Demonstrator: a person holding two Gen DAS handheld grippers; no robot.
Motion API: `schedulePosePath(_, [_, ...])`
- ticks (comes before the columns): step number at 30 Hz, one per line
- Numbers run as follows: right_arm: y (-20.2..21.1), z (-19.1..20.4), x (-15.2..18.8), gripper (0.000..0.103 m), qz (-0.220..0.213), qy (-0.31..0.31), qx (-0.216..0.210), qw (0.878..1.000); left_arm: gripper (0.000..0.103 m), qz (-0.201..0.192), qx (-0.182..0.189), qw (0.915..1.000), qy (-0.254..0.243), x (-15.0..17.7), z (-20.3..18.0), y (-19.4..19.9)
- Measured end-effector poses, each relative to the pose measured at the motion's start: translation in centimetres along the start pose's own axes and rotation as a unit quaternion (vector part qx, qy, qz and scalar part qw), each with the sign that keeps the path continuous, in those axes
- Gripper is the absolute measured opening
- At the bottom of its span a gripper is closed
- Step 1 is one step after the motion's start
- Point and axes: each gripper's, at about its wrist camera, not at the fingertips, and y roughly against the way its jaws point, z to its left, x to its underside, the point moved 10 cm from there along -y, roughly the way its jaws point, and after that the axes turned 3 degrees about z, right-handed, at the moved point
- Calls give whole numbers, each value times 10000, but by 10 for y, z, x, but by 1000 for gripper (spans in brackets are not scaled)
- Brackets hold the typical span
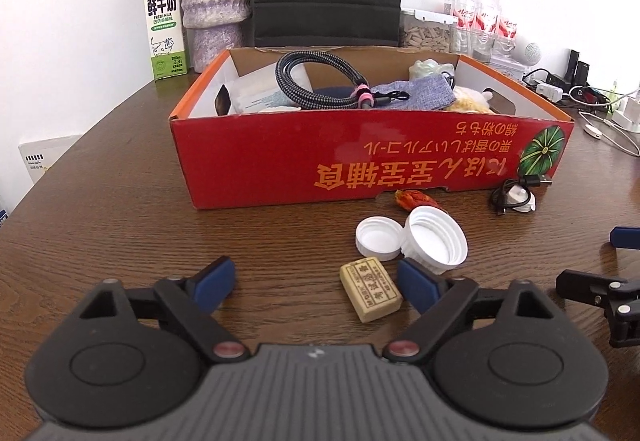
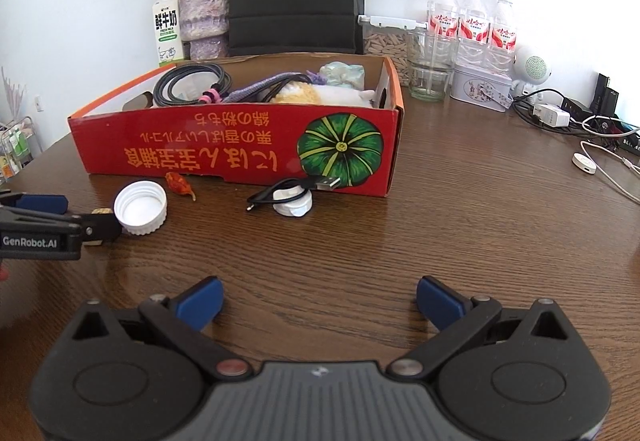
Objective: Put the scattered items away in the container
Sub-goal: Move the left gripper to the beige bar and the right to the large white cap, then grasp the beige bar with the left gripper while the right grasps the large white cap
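left gripper (image 1: 316,287): my jaws spread wide, tan block (image 1: 370,293) between them, pads not touching it
right gripper (image 2: 318,307): spread, nothing between
red box (image 1: 360,157): behind the block, part-filled

A home: milk carton (image 1: 165,27), flower vase (image 1: 216,1) and water bottles (image 2: 472,21) on a wooden table (image 2: 480,241).

1. left wrist camera sits low over the wooden table (image 1: 120,201), tilted down, facing the red box (image 1: 360,157) at 12 o'clock, near.
2. right wrist camera looks likewise, with the box (image 2: 224,145) at 11 o'clock.
3. both share the box, the white cap (image 1: 436,241) (image 2: 140,207) and the vase (image 1: 216,1) (image 2: 202,9).
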Motion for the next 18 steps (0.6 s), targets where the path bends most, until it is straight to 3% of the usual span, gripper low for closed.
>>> schedulePosePath(4, [0, 0, 0, 103, 0, -2, 1, 10000, 79, -25, 90, 9999, -73, -2, -3, 0])
schedulePosePath(7, [0, 0, 0, 103, -1, -8, 7, 10000, 58, -81, 180, 9997, -149, -3, -7, 2])
schedulePosePath(9, [0, 0, -1, 103, -1, -23, 19, 10000, 39, -117, 263, 9994, -205, -3, -10, 4])
schedulePosePath(12, [-1, 0, -1, 103, -1, -40, 37, 10000, 24, -145, 344, 9990, -242, -4, -12, 5])
schedulePosePath(18, [-1, 0, -2, 103, -2, -49, 48, 10000, 22, -154, 484, 9986, -149, -4, -10, 4])
